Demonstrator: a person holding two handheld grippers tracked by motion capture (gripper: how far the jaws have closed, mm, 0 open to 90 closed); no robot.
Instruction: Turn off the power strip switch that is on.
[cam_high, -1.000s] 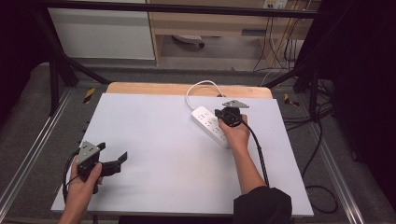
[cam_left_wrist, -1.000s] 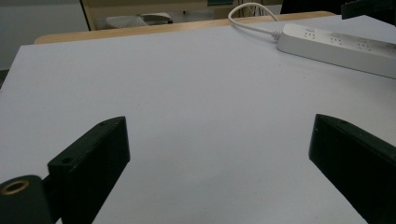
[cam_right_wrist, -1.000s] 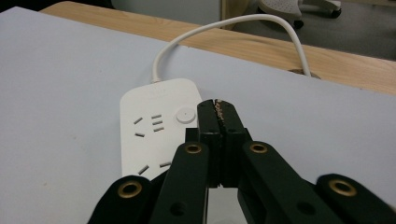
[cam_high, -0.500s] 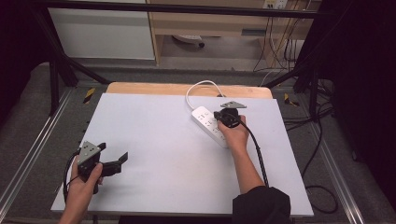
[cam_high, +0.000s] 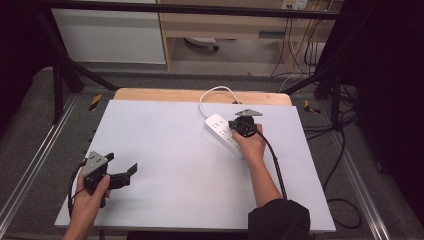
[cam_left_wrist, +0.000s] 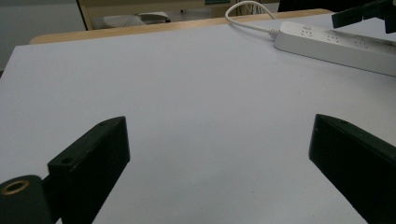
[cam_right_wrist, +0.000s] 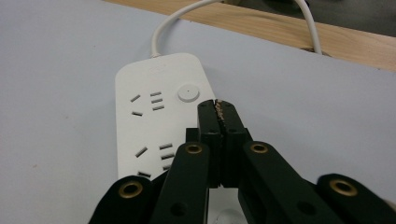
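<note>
Still unmoved: right tongs (cam_right_wrist: 218, 106) closed, empty, over power strip (cam_right_wrist: 159, 121); left tongs (cam_left_wrist: 219, 154) wide open.

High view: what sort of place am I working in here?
Probably a lab or recording workspace, not a home. A bare white table stands inside a black metal frame, loose cables hang by the back wall, and a white power strip lies under the right gripper.
</note>
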